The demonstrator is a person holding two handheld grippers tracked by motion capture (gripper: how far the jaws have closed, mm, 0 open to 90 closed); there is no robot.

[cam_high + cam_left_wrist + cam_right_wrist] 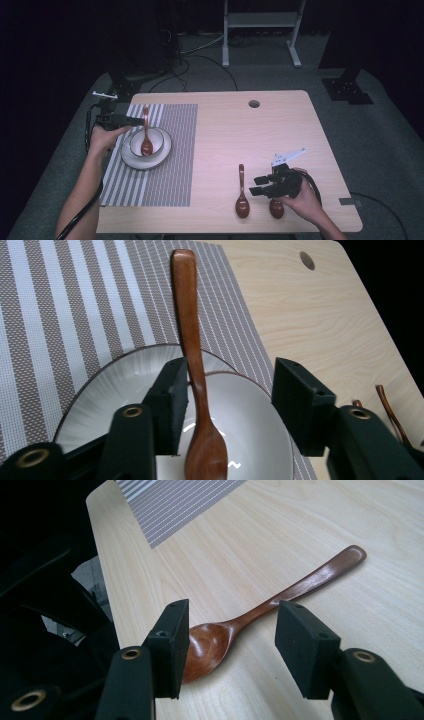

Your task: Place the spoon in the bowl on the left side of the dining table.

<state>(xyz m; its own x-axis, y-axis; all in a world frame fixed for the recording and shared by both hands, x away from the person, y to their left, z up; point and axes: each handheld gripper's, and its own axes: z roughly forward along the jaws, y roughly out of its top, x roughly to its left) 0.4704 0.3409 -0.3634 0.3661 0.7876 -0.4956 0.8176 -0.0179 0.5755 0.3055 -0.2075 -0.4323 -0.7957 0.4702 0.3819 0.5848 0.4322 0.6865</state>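
Three wooden spoons here, so I'm guessing the job is getting them into the bowl (150, 141). One spoon (146, 134) already sits with its head in the bowl and its handle leaning over the far rim, so roughly a third done. The bowl stands on a plate (131, 159) on the striped placemat (165, 165), at the table's left. The left gripper (227, 405) is spread around that spoon, one jaw just beside the handle (released or about to grab, can't say). Near right, two spoons wait: one (242, 194) lies free, and the other (276, 207) is half under the right gripper (230, 645), which hovers wide open, holding nothing.
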